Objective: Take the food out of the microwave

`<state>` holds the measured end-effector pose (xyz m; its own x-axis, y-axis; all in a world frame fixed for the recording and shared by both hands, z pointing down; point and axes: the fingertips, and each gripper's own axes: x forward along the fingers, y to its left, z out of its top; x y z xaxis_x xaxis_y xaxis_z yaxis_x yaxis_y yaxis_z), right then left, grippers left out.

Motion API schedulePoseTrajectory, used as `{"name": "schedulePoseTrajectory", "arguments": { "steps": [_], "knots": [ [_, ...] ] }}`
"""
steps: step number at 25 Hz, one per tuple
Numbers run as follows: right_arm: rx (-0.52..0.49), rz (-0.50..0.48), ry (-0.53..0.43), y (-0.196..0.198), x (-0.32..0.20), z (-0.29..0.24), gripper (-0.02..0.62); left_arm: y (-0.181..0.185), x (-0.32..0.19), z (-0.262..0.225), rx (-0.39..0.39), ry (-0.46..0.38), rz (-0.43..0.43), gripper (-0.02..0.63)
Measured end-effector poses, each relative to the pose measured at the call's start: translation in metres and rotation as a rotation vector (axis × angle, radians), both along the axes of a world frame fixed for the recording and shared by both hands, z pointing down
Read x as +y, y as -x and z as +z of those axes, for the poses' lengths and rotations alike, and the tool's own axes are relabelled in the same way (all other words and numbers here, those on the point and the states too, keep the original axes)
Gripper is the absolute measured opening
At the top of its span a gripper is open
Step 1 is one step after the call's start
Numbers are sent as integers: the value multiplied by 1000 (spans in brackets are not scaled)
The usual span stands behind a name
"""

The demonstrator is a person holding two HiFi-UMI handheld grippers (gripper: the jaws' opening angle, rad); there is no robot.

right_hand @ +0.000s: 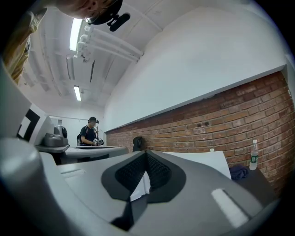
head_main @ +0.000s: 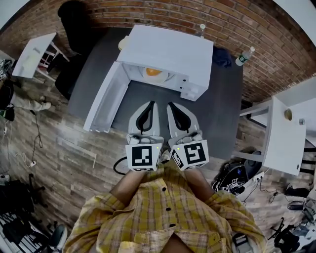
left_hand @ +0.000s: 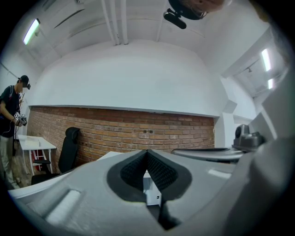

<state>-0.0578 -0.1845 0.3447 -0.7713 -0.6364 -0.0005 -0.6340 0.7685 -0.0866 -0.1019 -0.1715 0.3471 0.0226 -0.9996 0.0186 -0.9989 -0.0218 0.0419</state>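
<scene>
Closest to you, your yellow plaid shirt (head_main: 163,207) fills the bottom of the head view, and just beyond it sit the two marker cubes, one on each tool. Your left gripper (head_main: 150,105) and right gripper (head_main: 171,105) lie side by side, close together, both pointing level at the microwave. In the left gripper view the ribbed pads (left_hand: 159,170) are pressed together at the tip with nothing between them. The right gripper view shows the same: pads (right_hand: 156,171) meeting at the tip, nothing pinched.

Both tools hover over the near part of the dark grey table (head_main: 224,108), short of the oven's mouth. The white microwave (head_main: 170,49) stands on that table with its door (head_main: 105,99) swung fully open to your left. The food (head_main: 153,72), an orange mound on a pale plate (head_main: 164,77), sits inside the cavity, just behind the opening and well apart from both tips.

To the right of the microwave, a blue cloth (head_main: 221,57) lies on the table, with a clear bottle (head_main: 245,56) near the table's far right corner. A second bottle (head_main: 201,28) stands behind the microwave. A black chair (head_main: 74,20) is at the far left, and the brick wall (head_main: 148,12) runs behind everything. A person (left_hand: 11,120) stands far off to the left in the left gripper view.
</scene>
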Motion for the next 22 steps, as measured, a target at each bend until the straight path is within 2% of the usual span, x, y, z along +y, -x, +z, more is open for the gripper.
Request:
{"name": "schedulePoseTrajectory", "arguments": {
  "steps": [2, 5, 10, 18, 22],
  "knots": [
    [-1, -11, -1, -1, -3, 1, 3, -5, -4, -4, -13, -21, -2, -2],
    [-6, -24, 4, -5, -7, 5, 4, -10, -9, -7, 7, -49, -21, -2],
    [-7, -33, 3, -12, -11, 11, 4, -12, -12, 9, -23, 4, -27, -2],
    [8, -13, 24, -7, -17, 21, 4, 9, -29, 37, 92, 82, -21, -2],
    [18, 16, 32, -3, -22, 22, 4, 24, -43, 49, 115, 120, -10, -2]
  ]
}}
